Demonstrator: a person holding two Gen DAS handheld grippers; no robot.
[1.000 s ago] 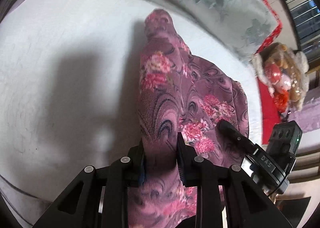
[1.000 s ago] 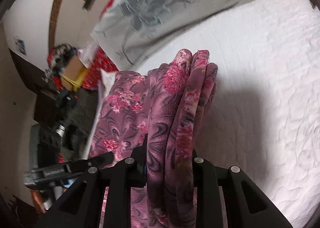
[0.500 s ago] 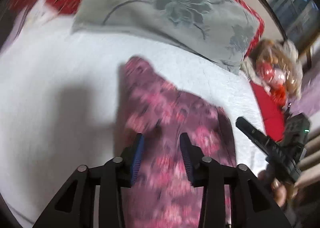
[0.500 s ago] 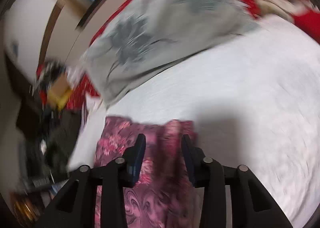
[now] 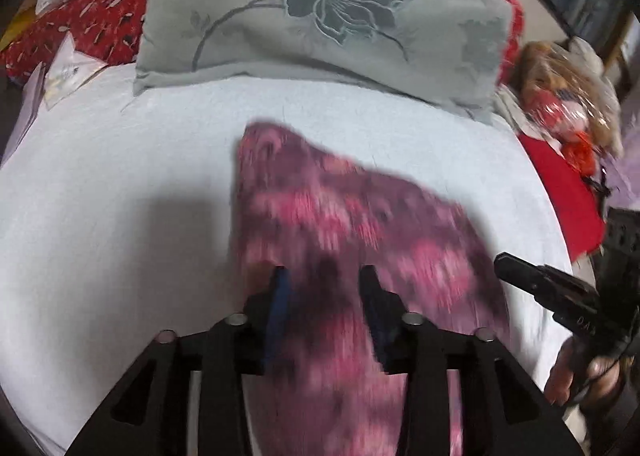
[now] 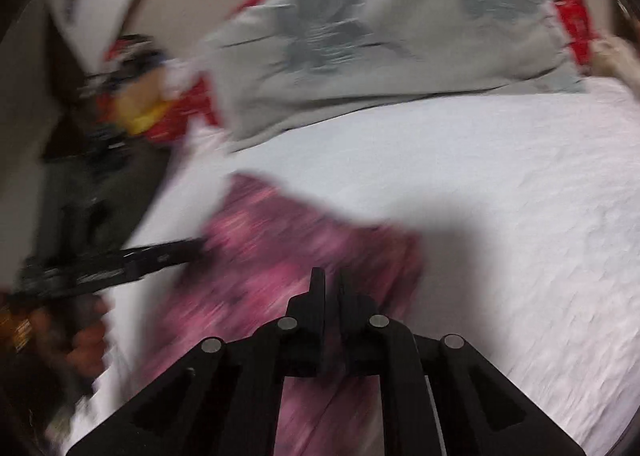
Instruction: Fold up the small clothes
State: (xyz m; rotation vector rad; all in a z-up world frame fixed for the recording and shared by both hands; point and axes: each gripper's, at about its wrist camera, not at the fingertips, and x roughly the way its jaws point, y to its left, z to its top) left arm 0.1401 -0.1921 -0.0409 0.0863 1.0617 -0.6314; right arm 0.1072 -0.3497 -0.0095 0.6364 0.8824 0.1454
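Here the floral purple garment [image 5: 340, 232] is seen lying folded on the white bed [image 5: 100, 216], its long axis running away from both cameras toward the grey pillow [image 5: 320, 16]. The left gripper [image 5: 324, 288] is held above its near end, jaws spread and just opened further, nothing pinched between them. The right gripper [image 6: 330, 288] hangs over the same near end, jaws just drawn almost together on nothing. Both are judged about equally near; the cloth lies ahead of and below each.
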